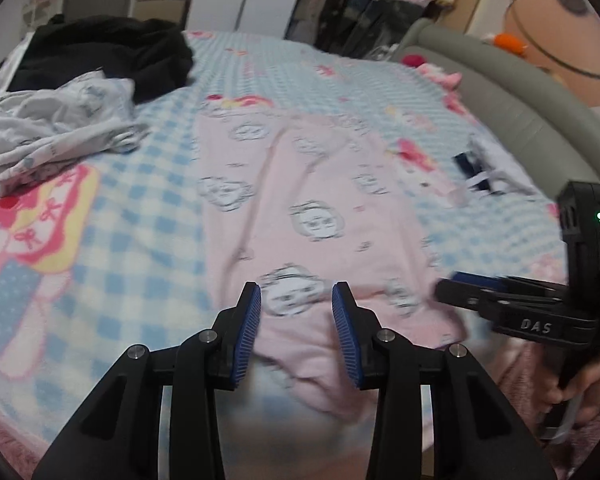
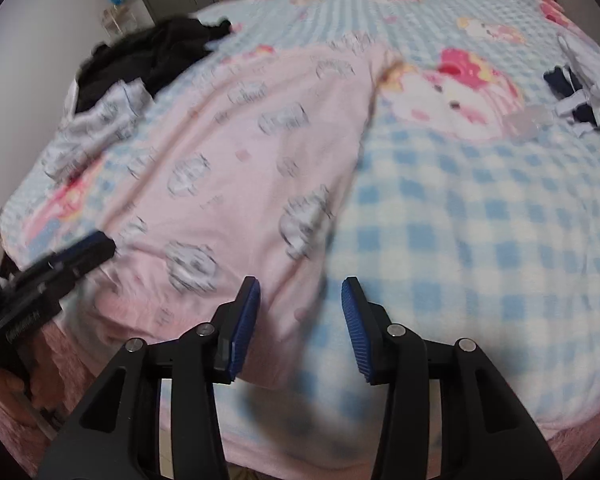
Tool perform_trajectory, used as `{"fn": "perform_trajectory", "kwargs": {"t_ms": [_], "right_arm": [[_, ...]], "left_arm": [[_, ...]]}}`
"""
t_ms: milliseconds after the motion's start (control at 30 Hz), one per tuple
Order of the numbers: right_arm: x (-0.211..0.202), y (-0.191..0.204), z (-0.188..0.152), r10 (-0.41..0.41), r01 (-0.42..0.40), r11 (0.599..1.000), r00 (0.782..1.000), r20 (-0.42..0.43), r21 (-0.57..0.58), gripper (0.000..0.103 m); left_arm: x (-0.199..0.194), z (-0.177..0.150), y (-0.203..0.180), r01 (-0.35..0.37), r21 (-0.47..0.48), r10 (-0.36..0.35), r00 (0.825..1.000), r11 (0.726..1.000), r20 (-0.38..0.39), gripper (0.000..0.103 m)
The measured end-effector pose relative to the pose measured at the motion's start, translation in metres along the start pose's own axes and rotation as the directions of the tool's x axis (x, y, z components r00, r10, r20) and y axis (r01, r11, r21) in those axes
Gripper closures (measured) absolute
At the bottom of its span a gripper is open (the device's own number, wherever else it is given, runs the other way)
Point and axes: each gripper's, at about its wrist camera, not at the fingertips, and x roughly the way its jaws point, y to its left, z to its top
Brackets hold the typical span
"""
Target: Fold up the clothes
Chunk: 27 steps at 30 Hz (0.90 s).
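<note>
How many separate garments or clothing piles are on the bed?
4: pink printed garment spread flat centre; white printed one crumpled far left; black pile behind it; navy-and-white item far right. More may lie underneath.

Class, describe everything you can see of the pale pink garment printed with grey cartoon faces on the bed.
The pale pink garment printed with grey cartoon faces looks like soft, thin cloth. It lies spread nearly flat on the blue-and-white checked blanket, with long lengthwise creases and its near end bunched into folds at the bed's edge. The left gripper and right gripper stand open over that near end; neither pinches it.
</note>
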Motion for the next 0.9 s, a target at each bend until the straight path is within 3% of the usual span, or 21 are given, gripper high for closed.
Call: {"fn": "perform_trajectory", "kwargs": {"t_ms": [67,133,167,333,433,500,567,767,900], "right_arm": [[0.002,0.012,0.002,0.019,-0.019,0.999,1.000,0.014,-0.046,0.057],[0.015,0.018,-0.003,-0.011,0.010,0.997,1.000,-0.023,-0.071,0.057],[0.021,0.017,-0.007,-0.024,0.021,0.997,0.999,-0.046,-0.074,0.057],[0.016,-0.004,-0.013,0.019,-0.020,1.000,0.997,-0.070,-0.020,0.057],[0.001,-0.009,-0.007,0.032,-0.033,0.999,0.999,-0.039,-0.018,0.057],[-0.009,-0.012,0.004,0.032,-0.032,0.999,0.999,-0.002,-0.027,0.056],[-0.013,-0.015,0.020,0.018,-0.018,0.999,1.000,0.020,-0.032,0.055],[0.006,-0.014,0.076,-0.027,0.029,0.998,0.999,0.040,-0.051,0.055],[0.037,-0.018,0.094,-0.072,0.072,0.997,0.997,0.005,-0.029,0.055]], "left_arm": [[0.014,-0.001,-0.005,-0.024,0.009,0.024,0.998,1.000,-0.056,0.064],[0.028,-0.006,-0.003,-0.072,0.020,0.074,0.990,0.997,-0.117,0.064],[0.027,-0.006,0.000,-0.063,0.015,0.064,0.991,0.998,-0.120,0.064],[0.008,-0.003,0.023,-0.064,-0.064,0.057,0.994,0.996,-0.095,0.066],[-0.006,0.006,0.041,-0.002,-0.171,-0.004,0.999,0.985,-0.036,0.066],[-0.011,0.021,0.049,0.002,-0.177,0.000,1.000,0.984,0.007,0.066],[-0.009,0.038,0.055,-0.039,-0.158,0.041,0.999,0.987,0.013,0.066],[0.034,0.081,0.080,-0.010,-0.159,0.004,0.999,0.987,-0.043,0.068],[0.062,0.088,0.092,-0.001,-0.192,-0.016,0.996,0.981,-0.086,0.068]]}}
